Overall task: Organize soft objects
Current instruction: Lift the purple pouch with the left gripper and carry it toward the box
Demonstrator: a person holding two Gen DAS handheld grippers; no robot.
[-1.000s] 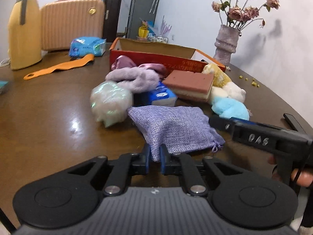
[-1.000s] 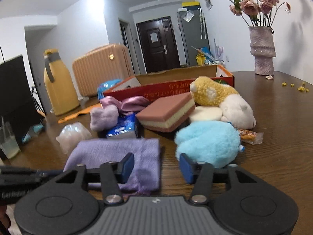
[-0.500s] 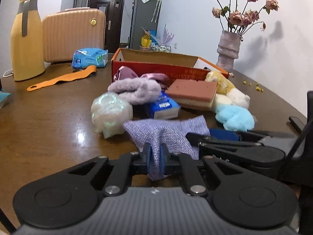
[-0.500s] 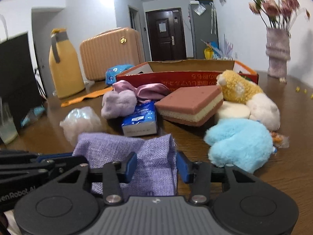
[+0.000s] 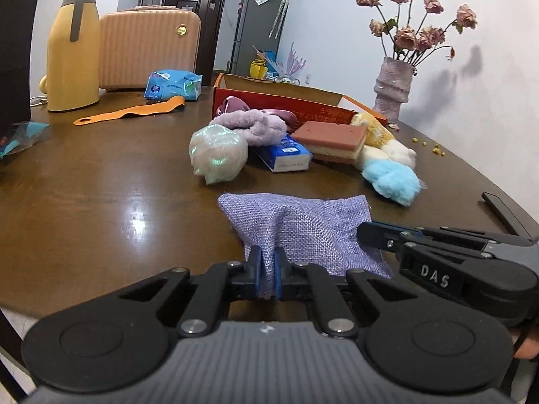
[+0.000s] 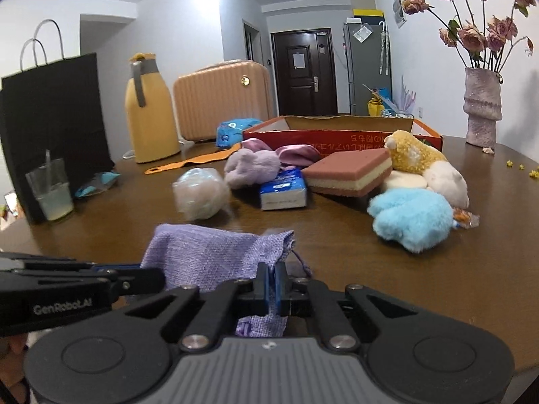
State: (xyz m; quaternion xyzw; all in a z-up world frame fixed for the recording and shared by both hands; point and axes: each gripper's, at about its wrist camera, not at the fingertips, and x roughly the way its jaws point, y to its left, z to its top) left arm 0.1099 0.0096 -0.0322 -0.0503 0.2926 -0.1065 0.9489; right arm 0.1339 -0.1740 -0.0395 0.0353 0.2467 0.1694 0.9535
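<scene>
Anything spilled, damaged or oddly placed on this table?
Small yellow bits lie scattered on the table near the vase of wilted flowers, likely fallen from them. Nothing else stands out.

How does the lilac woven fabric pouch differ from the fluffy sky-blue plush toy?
The lilac woven fabric pouch is flat and coarse; the fluffy sky-blue plush toy is rounded and furry. The pouch is pinched by the left hand-held gripper and right hand-held gripper; the toy lies untouched. Both are soft.
</scene>
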